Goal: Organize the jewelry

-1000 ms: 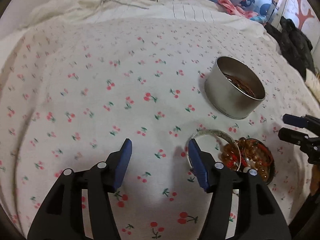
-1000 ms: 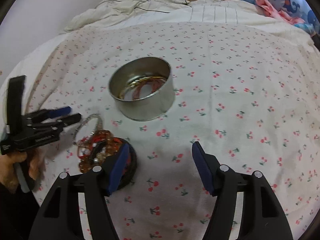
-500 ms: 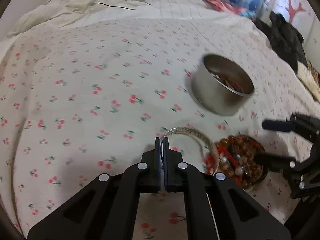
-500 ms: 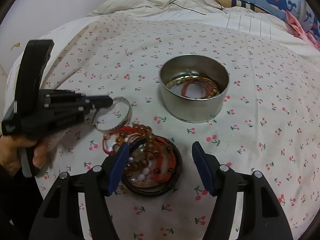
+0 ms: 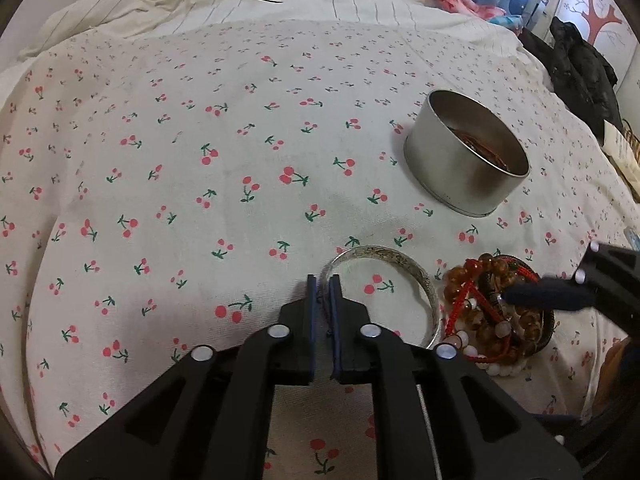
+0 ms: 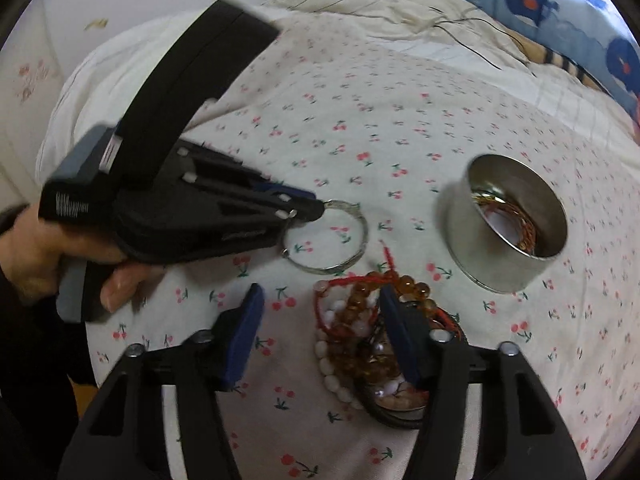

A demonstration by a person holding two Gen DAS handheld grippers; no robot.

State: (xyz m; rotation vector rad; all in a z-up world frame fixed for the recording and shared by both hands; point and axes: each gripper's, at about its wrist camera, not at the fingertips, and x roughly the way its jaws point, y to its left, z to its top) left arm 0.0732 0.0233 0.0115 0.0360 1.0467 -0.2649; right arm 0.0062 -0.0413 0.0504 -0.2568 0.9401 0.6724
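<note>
On a cherry-print bed (image 5: 240,152), the left hand-held gripper (image 5: 323,280) pinches the rim of a silver bangle (image 5: 416,276) lying beside a heap of beaded bracelets (image 6: 360,332). The right hand-held gripper (image 6: 320,312), fingers spread, hovers over that heap, near a round metal tin (image 6: 508,236).

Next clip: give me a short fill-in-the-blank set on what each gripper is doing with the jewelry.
1. The left gripper is shut on the silver ____.
2. The right gripper is ____, over the pile of beaded bracelets.
3. Some jewelry already lies inside the metal ____.

Missing words: bangle; open; tin
</note>
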